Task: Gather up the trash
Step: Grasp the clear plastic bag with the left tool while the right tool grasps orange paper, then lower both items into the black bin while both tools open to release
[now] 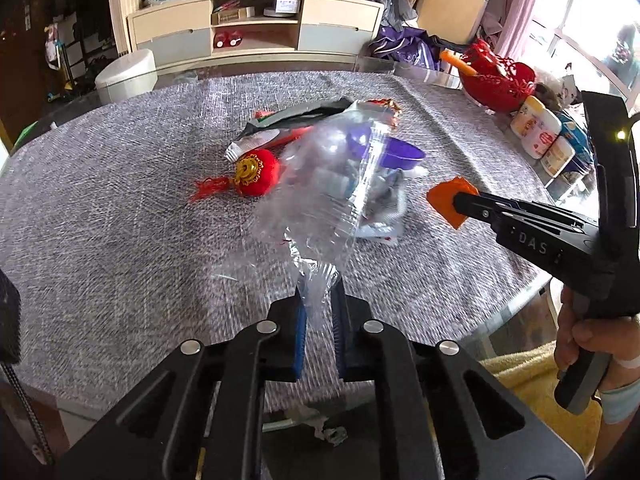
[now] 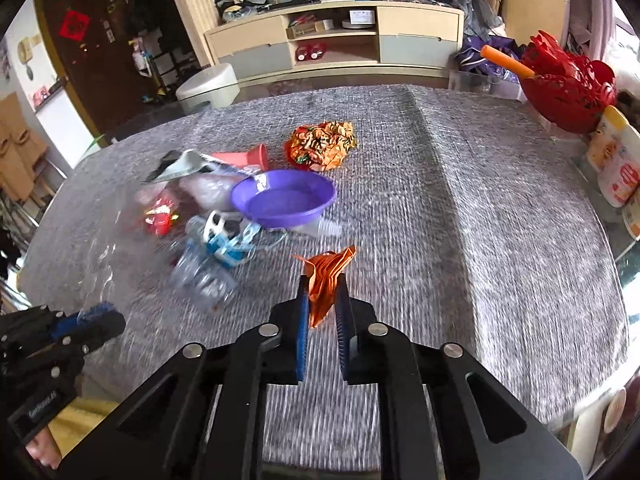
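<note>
My left gripper [image 1: 318,292] is shut on the bunched neck of a clear plastic bag [image 1: 332,184], which billows up over the trash pile. My right gripper [image 2: 323,284] is shut on a crumpled orange wrapper [image 2: 330,266], held just above the grey tablecloth [image 2: 480,200]; in the left wrist view that gripper [image 1: 458,204] and the wrapper [image 1: 440,194] are at the right. In the pile lie a purple bowl [image 2: 284,198], a crushed clear bottle [image 2: 208,268], a grey packet [image 2: 180,166], a red cone [image 2: 248,156] and a patterned orange wrapper [image 2: 322,146]. A red lantern ornament [image 1: 256,172] lies left of the bag.
A red openwork basket [image 2: 568,84] and several white tubs [image 2: 616,168] line the table's right edge. A white stool [image 2: 208,84] and a TV cabinet [image 2: 336,40] stand beyond the far edge. Crumpled paper [image 1: 316,424] lies on the floor below the near edge.
</note>
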A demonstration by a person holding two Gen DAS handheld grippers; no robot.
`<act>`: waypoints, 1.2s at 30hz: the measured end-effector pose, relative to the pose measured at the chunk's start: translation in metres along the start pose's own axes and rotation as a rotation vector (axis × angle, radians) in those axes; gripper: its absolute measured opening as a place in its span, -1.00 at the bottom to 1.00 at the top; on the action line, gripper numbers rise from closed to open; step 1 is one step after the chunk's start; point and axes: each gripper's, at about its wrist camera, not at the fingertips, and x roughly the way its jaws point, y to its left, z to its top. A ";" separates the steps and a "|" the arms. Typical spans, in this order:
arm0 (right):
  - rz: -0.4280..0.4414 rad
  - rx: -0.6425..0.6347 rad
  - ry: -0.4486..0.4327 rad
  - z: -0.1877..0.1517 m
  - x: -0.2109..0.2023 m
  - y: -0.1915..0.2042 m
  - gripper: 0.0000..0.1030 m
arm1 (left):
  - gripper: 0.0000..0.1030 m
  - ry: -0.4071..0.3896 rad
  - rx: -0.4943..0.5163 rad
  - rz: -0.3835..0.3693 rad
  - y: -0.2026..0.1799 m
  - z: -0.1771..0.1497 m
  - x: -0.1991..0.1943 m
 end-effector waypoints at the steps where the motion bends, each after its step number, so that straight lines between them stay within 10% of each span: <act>1: 0.002 -0.001 -0.004 -0.001 -0.004 0.000 -0.78 | -0.82 -0.006 0.003 -0.001 -0.001 -0.002 -0.005; 17: 0.100 -0.051 -0.039 -0.066 -0.083 0.039 -0.79 | -0.89 -0.054 -0.008 -0.032 -0.017 -0.066 -0.087; 36: 0.166 -0.026 0.221 -0.166 -0.029 0.066 -0.79 | -0.90 0.185 -0.088 -0.075 -0.015 -0.182 -0.031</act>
